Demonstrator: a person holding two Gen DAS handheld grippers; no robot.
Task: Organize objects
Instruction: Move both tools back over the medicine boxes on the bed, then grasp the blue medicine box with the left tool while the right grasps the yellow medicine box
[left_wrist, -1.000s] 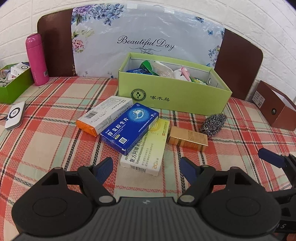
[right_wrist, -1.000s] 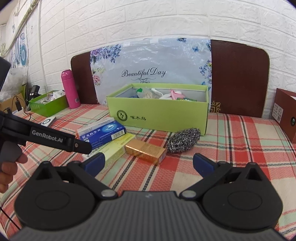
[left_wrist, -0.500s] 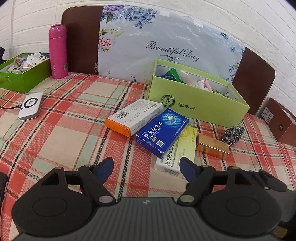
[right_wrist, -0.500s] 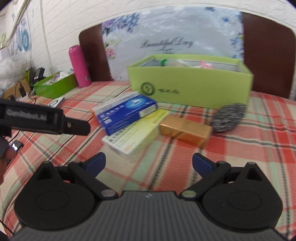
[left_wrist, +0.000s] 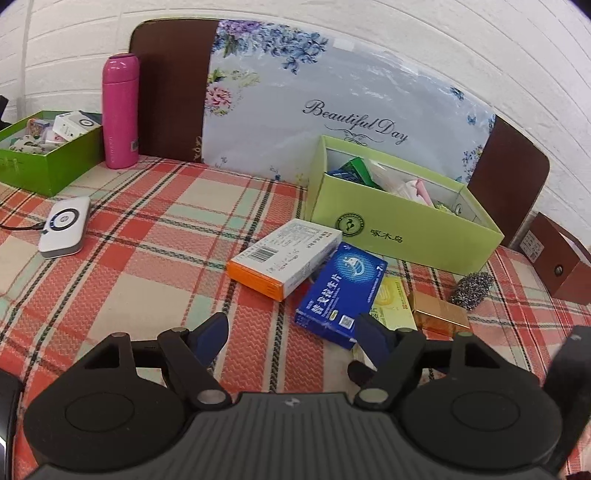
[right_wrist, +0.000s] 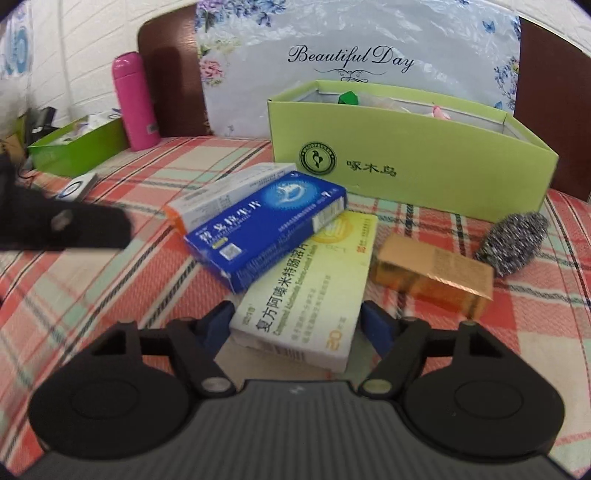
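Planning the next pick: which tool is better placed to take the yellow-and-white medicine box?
Right. The right tool, jaws closing, already straddles the yellow-and-white box; the left tool has only cloth between its jaws.

You can read "Beautiful Day" in script on the flowered sheet (right_wrist: 354, 55) behind the table. The green box (right_wrist: 424, 162) bears a round bird logo and the characters 啄木鸟. The yellow pack (right_wrist: 310, 295) reads 复方阿嗪米特肠溶片 and "20". The blue pack (right_wrist: 266, 229) carries white Chinese lettering too blurred for you to read, and the white pack (left_wrist: 284, 254) a barcode with tiny print.
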